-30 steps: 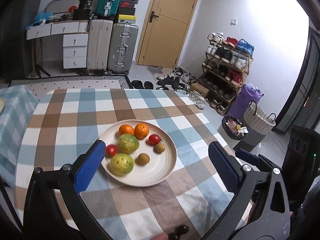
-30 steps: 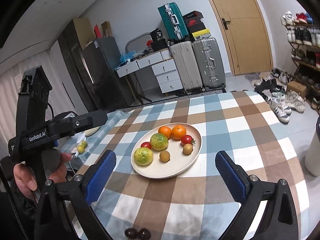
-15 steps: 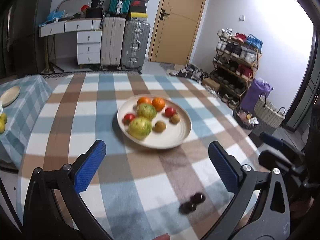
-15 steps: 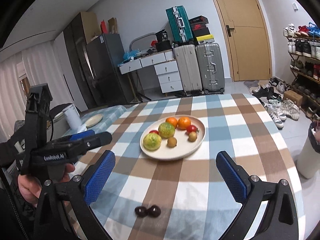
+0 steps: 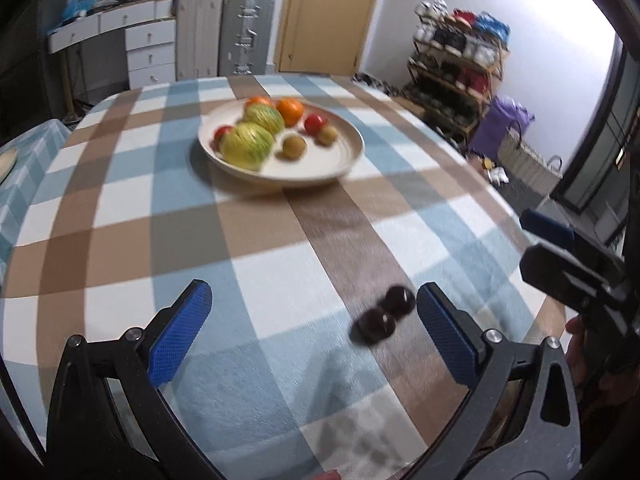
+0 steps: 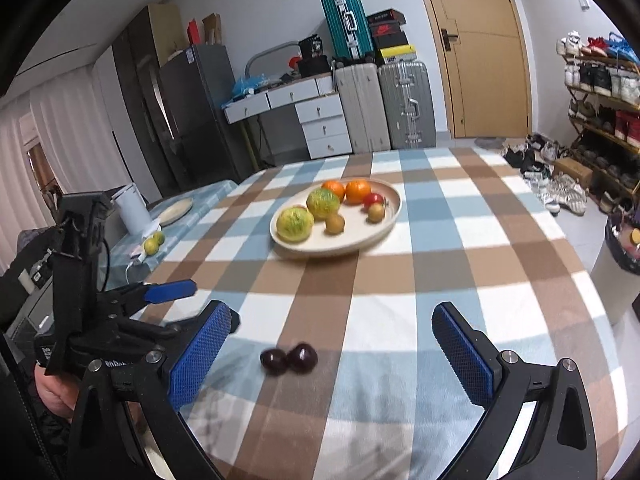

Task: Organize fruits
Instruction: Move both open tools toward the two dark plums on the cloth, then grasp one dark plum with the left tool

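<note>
Hovering spread left tool (image 5: 312, 320) and right tool (image 6: 336, 340), two dark plums (image 6: 289, 358) between, fruit plate (image 6: 380, 232) beyond

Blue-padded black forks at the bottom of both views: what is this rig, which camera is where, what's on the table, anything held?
There is no robot: a person holds one two-finger gripper in each hand, each with a fisheye camera looking along its fingers. The left wrist view shows the left gripper, open and empty. The right wrist view shows the right gripper, also open and empty, with the left one at its left edge. On the blue, brown and white checked tablecloth sits a round cream plate holding two oranges, two yellow-green fruits, two small red ones and two small brown ones. Nearer lie two small dark round fruits, touching, directly on the cloth. The left view is blurred.
</note>
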The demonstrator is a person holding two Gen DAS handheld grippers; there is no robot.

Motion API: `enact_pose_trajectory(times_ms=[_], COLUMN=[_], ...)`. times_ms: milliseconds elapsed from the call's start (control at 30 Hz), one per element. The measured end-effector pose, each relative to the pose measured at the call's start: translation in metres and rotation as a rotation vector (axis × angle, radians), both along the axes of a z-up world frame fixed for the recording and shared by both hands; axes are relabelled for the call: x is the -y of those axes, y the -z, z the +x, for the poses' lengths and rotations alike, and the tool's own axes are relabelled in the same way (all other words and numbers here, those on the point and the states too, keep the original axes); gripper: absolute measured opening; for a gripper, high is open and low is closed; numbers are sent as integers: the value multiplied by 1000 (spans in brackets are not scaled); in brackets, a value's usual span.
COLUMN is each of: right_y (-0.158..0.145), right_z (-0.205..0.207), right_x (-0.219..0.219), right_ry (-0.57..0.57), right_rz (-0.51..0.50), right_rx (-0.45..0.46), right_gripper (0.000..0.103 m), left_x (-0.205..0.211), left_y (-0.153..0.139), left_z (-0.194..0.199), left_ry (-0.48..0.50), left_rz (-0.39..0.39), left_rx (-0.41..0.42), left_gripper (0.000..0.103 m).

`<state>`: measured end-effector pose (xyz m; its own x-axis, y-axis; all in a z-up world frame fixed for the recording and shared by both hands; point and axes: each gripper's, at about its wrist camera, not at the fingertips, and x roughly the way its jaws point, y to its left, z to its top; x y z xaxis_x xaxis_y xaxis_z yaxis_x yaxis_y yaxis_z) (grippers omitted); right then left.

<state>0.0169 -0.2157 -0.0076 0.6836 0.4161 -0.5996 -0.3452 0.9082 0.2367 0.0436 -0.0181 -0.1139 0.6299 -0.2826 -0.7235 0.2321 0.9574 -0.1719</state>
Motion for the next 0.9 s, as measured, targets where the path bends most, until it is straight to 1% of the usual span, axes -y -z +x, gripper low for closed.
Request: enact_pose_trajectory(times_ms=[100,133,200,300,400,567,600,633,767,800,867,900], right_y=[8,10,15,20,25,31,32,33,36,36,37,37], right_z=[-2,-3,-2,-1,1,4,5,6,7,7,7,7], right_x=[2,3,5,8,12,16,17,17,19,20,20,20], right_ry=[2,5,8,13,20,25,27,29,33,34,34,34], right_rz=[-2,-1,2,7,17,27,28,31,39,41,42,42], right_rx=[-18,-23,-34,-49,-59,-73,-76,-78,-86,-88,-89,-89], right_gripper=[103,103,103,103,103,103,103,103,103,103,103,103], left_x=[11,15,20,26,30,32,33,33,32,32,32,32], left_y=[10,14,19,25,29,33,34,34,33,33,32,32], left_z=[1,2,3,4,5,6,6,6,5,5,4,4], left_ry=[41,57,70,90,105,142,150,156,171,173,180,187], left_rz=[10,26,44,51,60,55,52,47,32,31,27,22], left_rx=[-31,-48,-60,-72,-78,-95,-96,-92,-85,-83,-84,-85], left_gripper=[102,102,102,102,97,77,75,72,53,51,42,40])
